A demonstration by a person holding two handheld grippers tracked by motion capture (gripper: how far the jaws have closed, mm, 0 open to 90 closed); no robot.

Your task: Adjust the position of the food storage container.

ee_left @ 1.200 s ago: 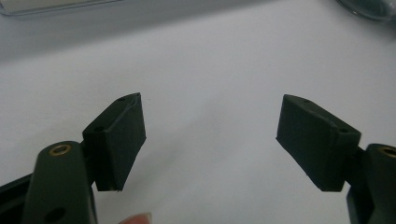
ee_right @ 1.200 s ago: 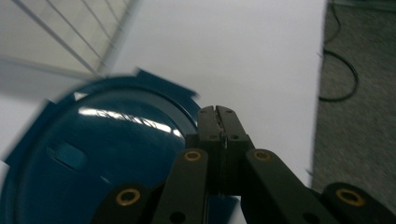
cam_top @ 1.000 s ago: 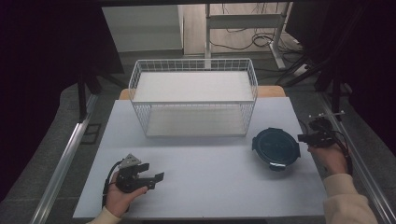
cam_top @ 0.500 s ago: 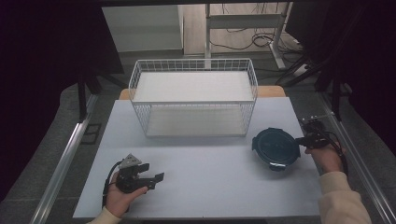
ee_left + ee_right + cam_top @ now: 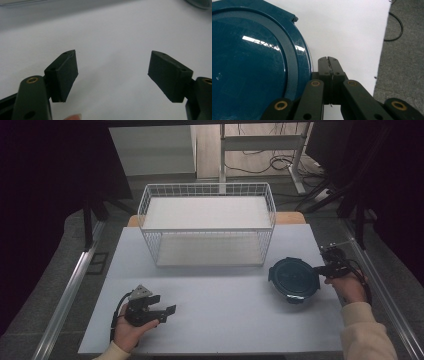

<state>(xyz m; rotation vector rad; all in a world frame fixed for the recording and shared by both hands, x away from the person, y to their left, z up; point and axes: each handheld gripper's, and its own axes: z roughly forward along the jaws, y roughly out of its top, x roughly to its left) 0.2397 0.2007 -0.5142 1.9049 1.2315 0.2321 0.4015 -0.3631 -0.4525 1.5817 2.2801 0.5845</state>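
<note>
Right tongs (image 5: 316, 268) are sitting a touch lower and closer to the blue lid (image 5: 294, 279) than a sec ago; left tongs (image 5: 170, 310) and everything else are staying put.

High view: a person's two hands are coming in from the bottom edge over a white table (image 5: 225, 320). Left hand is resting near the front-left w/ its tongs spread apart, nothing btwn them. Right hand is at the table's right side, tongs pointing left at the lid's right rim. The lid, round and dark blue, is lying flat, front-right of a white wire basket (image 5: 207, 232) standing at the back centre, which looks empty.

Left gripper view: left tongs (image 5: 112, 72) are standing wide apart over bare table, gripping nothing.

Right gripper view: right tongs (image 5: 328, 62) are pressed fully together, tips just beside the lid (image 5: 249, 57) rim, possibly touching it; nothing is pinched btwn them.

Judgement: the lid looks like hard, glossy plastic, so prob. light and stiff but slippery on its smooth top. Best hold is likely the raised outer rim or the small tab (image 5: 294, 18) on its edge, one pad above and one below; tongs would need opening first.
</note>
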